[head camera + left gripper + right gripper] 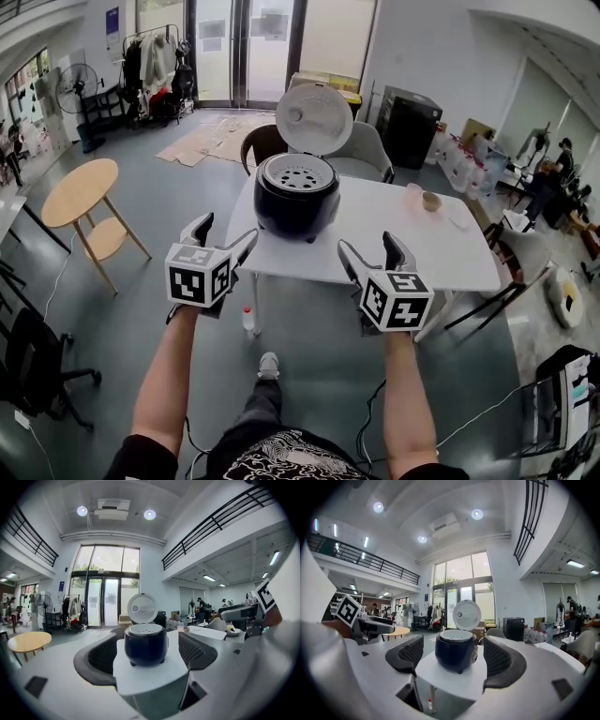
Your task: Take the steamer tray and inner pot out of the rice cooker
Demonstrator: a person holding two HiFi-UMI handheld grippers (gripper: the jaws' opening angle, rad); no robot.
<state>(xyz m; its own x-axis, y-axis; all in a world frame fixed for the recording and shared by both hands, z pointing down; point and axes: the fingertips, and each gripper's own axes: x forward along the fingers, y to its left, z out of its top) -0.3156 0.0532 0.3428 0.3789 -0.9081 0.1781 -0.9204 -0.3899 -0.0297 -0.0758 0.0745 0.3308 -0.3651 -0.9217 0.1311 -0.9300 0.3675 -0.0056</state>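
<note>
Steamer tray [296, 178] is sitting in the lid-up rice cooker [296, 214] on the white table [422, 248], ahead of the left gripper [230, 228] and right gripper [366, 242], both with fingers spread wide and empty.

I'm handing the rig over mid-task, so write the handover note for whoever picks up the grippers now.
Left gripper: open, empty, held in the air short of the table.
Right gripper: open, empty, held level with the left.
Rice cooker: near the table's left end, straight ahead, lid up.
Steamer tray: seated in the cooker's top. The inner pot is hidden under it.
Done: the lid is open, nothing else.
Left: lift out the tray, then the inner pot.
</note>
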